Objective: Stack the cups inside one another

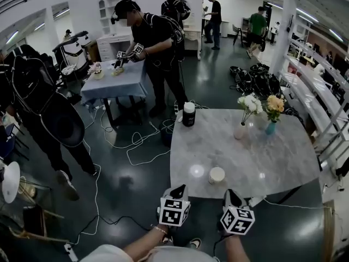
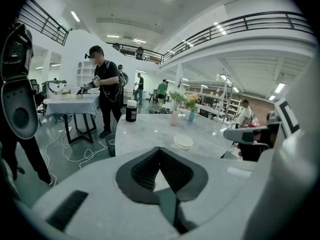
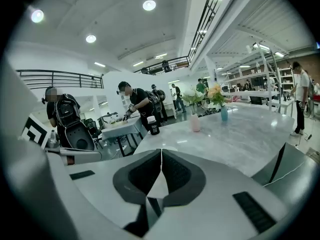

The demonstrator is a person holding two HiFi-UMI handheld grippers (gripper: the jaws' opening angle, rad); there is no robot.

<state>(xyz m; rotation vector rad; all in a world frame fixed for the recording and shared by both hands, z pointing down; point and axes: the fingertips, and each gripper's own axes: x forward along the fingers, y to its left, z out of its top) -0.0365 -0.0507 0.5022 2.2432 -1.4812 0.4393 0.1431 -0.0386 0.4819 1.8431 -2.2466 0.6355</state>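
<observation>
We have the left gripper (image 1: 179, 191) and right gripper (image 1: 231, 193) both shut and empty at the near edge of the table (image 1: 283, 146), with the cups (image 1: 216, 174) upright at 1 o'clock from the left and 11 o'clock from the right, which we judge nearer.

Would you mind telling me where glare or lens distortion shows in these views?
Head view: a bright reflection glares on the table beside the cups, and straight lines bow. Left gripper view: dark round corners, curved railing. Right gripper view: same dark corners, ceiling lamps blown white.
</observation>
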